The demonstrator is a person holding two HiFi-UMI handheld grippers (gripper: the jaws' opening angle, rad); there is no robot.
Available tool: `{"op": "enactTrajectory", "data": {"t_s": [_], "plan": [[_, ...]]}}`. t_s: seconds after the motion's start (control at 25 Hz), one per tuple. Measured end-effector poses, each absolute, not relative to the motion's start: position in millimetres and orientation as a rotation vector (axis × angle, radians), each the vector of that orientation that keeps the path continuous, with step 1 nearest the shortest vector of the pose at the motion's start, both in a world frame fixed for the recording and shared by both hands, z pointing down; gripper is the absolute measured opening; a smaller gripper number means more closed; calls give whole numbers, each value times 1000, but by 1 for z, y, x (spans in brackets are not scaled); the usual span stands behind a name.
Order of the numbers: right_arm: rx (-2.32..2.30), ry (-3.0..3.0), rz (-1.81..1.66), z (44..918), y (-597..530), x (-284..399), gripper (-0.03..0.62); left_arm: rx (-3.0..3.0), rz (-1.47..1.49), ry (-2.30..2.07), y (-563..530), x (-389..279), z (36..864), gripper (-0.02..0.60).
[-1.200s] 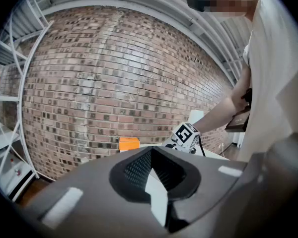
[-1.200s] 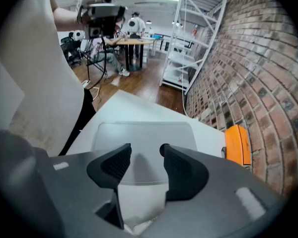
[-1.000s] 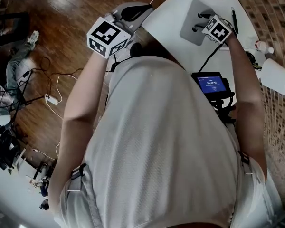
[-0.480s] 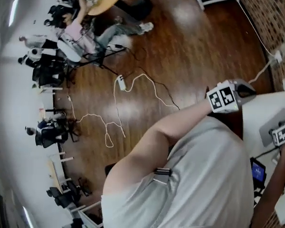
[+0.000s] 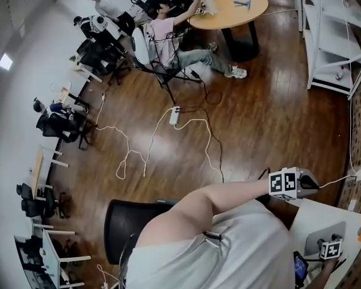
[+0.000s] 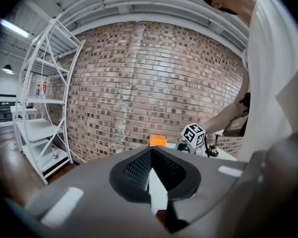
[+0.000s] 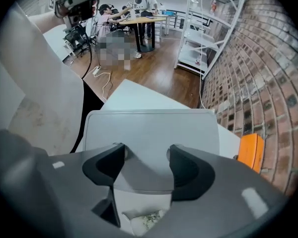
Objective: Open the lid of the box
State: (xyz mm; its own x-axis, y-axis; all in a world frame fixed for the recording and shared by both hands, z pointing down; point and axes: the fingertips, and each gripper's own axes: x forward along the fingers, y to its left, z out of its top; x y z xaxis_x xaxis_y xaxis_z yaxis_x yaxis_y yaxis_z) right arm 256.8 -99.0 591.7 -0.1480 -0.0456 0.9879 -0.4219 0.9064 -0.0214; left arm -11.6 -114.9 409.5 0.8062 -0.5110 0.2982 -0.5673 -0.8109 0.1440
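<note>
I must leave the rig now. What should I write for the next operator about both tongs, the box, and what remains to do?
Left gripper: tongs shut, empty, held in the air, aimed at the brick wall.
Right gripper: tongs open, gripping nothing, poised over the near edge of the lid.
The grey box lies on the white table; its lid looks flat and closed, though I cannot be sure.
Done: right gripper is at the box.
Left: catch the lid edge and lift it.

Fisheye bending and dark corners are seen in both gripper views. A ceiling light (image 6: 12, 28) is seen far up-left of the left gripper (image 6: 150, 153) fingers (image 6: 136, 170); the housing beneath them is blurred.
</note>
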Motion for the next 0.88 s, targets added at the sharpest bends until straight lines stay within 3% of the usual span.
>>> {"op": "enactTrajectory", "data": {"t_s": [0.16,0.44,0.88], "plan": [[344,-1760,292,559,-90,232,290,2787,268,-851,-115,-5,444,0],[153,-1922,130,547,-144,31,290,2734,239,-885,-117,-102,368,0],[124,-1740,387,643,-93,54,293,2693,283,-935,-106,-101,373,1]]}}
